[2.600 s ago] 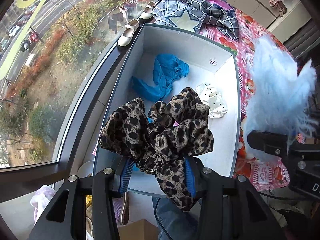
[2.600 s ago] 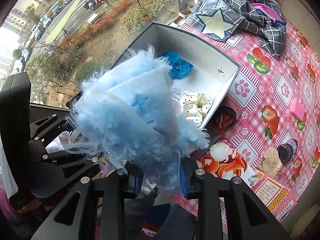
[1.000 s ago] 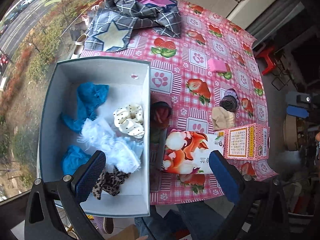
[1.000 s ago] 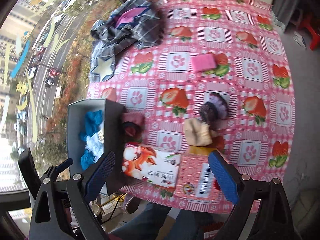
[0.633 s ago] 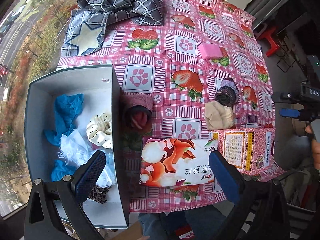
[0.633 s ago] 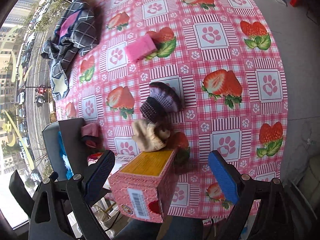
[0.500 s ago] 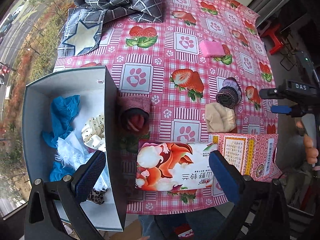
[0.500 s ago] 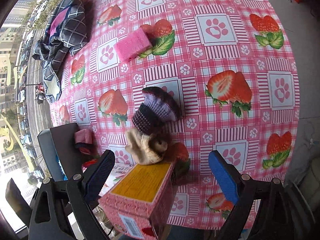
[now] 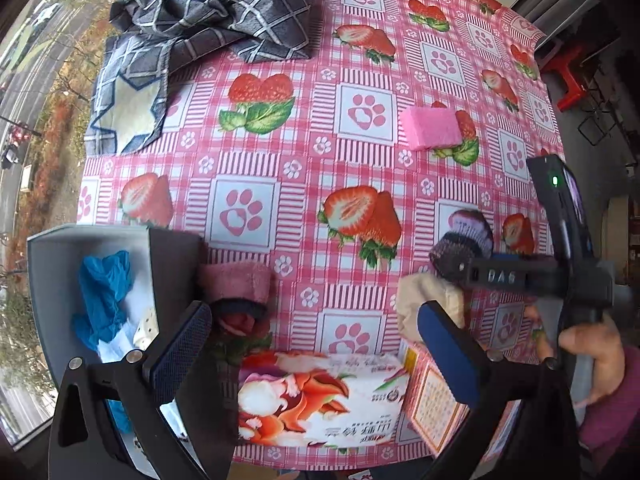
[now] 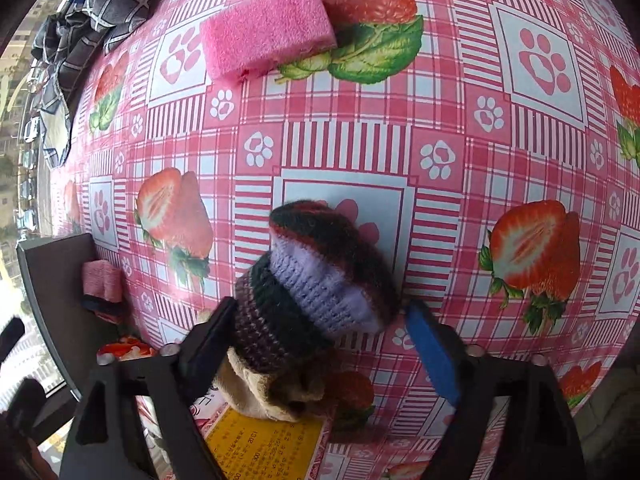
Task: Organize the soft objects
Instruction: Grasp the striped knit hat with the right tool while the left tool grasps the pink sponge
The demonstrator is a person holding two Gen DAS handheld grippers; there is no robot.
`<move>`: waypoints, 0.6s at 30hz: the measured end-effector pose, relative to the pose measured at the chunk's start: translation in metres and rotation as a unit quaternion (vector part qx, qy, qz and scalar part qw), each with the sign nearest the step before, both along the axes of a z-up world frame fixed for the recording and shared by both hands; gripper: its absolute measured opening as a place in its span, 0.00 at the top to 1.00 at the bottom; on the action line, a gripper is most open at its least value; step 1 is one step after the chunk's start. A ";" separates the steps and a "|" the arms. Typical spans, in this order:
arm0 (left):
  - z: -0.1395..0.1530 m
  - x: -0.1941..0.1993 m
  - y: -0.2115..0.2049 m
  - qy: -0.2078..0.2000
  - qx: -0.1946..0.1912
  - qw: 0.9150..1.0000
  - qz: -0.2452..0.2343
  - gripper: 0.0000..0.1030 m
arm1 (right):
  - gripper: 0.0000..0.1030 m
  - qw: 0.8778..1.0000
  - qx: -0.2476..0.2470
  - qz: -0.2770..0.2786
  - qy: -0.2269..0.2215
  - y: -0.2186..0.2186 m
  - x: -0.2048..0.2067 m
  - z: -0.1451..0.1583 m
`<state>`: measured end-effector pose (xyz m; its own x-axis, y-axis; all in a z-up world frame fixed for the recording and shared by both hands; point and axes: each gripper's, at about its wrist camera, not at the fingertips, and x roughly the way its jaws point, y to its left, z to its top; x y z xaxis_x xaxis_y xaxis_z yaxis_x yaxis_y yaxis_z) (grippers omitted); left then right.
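Beanie (image 10: pixel 320 276), the striped knit one, sits on the tabletop (image 10: pixel 460 92) between my right hand-held gripper (image 10: pixel 320 344) pads, spread wide. Looks like grab time: squeeze, then carry to the box (image 9: pixel 44 280). Left hand-held gripper (image 9: pixel 316 344) hovers spread, empty.

"DAS" on the right tongs (image 9: pixel 502 277); unreadable upside-down print on tissue pack (image 9: pixel 320 400).
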<state>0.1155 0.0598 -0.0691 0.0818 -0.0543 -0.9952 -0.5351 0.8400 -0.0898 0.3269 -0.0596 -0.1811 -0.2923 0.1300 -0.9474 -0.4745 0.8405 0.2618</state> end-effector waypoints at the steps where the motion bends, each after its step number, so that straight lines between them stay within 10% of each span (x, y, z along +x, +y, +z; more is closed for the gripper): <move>1: -0.003 0.012 0.000 0.002 -0.005 1.000 -0.004 0.00 | 0.39 1.000 0.001 0.006 0.004 -0.002 -0.003 0.000; 5: -0.014 0.061 -0.004 0.005 -0.020 1.000 -0.017 0.00 | 0.56 1.000 0.024 0.012 -0.006 -0.018 -0.006 0.010; 18: -0.078 0.183 -0.025 0.050 -0.012 0.999 -0.008 0.00 | 0.60 0.990 0.077 -0.101 -0.055 -0.110 0.021 0.050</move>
<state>0.2982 0.0352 -0.1474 -0.0200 -0.0792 -0.9967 -0.5282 0.8472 -0.0567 0.3478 -0.1700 -0.1308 -0.1425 0.3210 -0.9363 -0.3341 0.8748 0.3508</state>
